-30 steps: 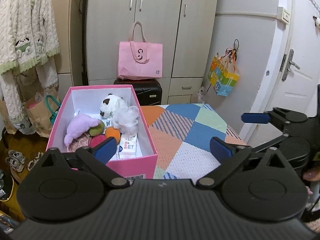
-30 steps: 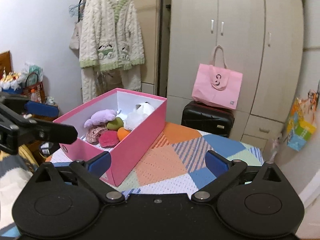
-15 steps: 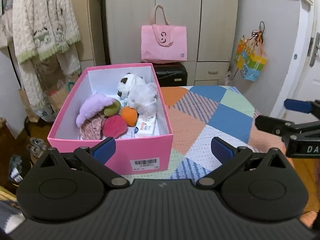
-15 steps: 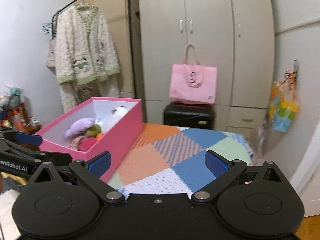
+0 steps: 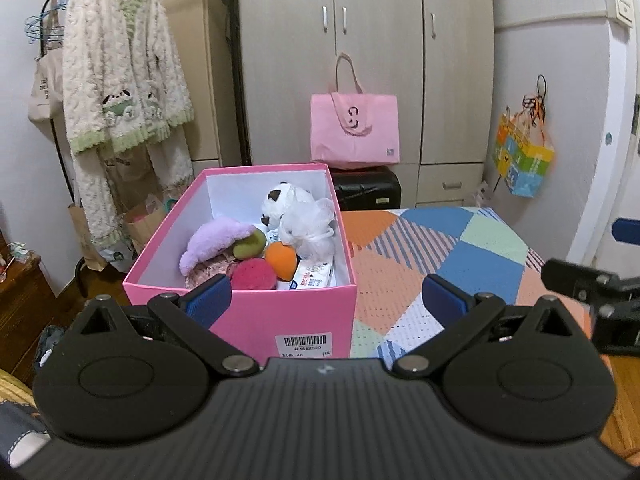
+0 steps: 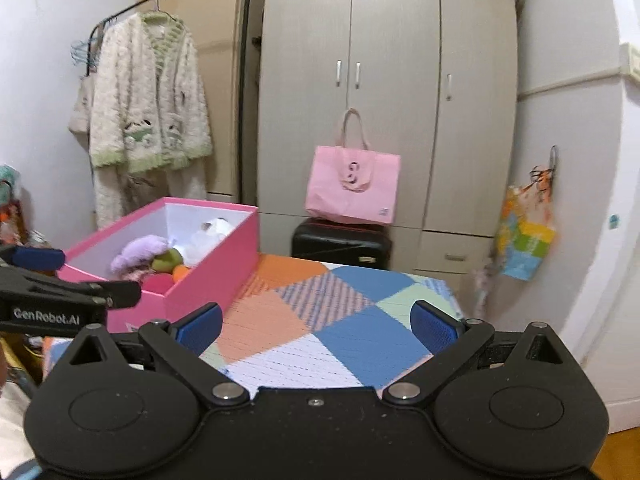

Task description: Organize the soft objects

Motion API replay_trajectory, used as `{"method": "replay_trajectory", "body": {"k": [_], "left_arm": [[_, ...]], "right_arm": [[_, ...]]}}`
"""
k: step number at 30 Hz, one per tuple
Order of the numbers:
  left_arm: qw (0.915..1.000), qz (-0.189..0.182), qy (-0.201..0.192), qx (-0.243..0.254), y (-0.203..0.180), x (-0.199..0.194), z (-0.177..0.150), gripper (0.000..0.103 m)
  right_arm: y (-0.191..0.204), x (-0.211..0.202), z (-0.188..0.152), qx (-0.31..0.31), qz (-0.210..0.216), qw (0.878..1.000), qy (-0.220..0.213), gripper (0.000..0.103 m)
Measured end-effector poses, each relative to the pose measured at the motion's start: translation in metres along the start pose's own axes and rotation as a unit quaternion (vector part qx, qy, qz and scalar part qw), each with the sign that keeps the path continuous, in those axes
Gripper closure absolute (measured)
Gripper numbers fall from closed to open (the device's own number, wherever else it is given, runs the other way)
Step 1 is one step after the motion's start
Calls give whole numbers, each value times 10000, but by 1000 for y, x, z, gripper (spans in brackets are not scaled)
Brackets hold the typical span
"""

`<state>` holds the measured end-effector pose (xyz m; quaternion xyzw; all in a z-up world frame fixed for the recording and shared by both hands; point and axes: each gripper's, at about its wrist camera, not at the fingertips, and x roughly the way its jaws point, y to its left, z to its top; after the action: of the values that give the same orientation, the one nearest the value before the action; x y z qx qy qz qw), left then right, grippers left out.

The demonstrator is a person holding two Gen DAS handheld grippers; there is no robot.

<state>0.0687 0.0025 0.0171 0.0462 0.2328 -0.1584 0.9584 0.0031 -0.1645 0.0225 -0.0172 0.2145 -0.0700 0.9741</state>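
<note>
1. The pink box (image 5: 256,312) sits at the table's (image 5: 460,248) left edge, full of soft toys.
2. The panda plush (image 5: 286,202) looks light and squashy; pinch its round body.
3. Left gripper (image 5: 326,300) and right gripper (image 6: 316,322) are wide apart, holding nothing.
</note>
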Motion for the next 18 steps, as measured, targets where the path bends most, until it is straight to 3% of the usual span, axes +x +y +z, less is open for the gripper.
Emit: {"method": "replay_trajectory", "body": {"k": [18], "left_arm": [[9988,185,-436,128,-7,-6,-16,0]], "right_arm": [[7,-14,-18,263,-539,9980,-214,1]]}}
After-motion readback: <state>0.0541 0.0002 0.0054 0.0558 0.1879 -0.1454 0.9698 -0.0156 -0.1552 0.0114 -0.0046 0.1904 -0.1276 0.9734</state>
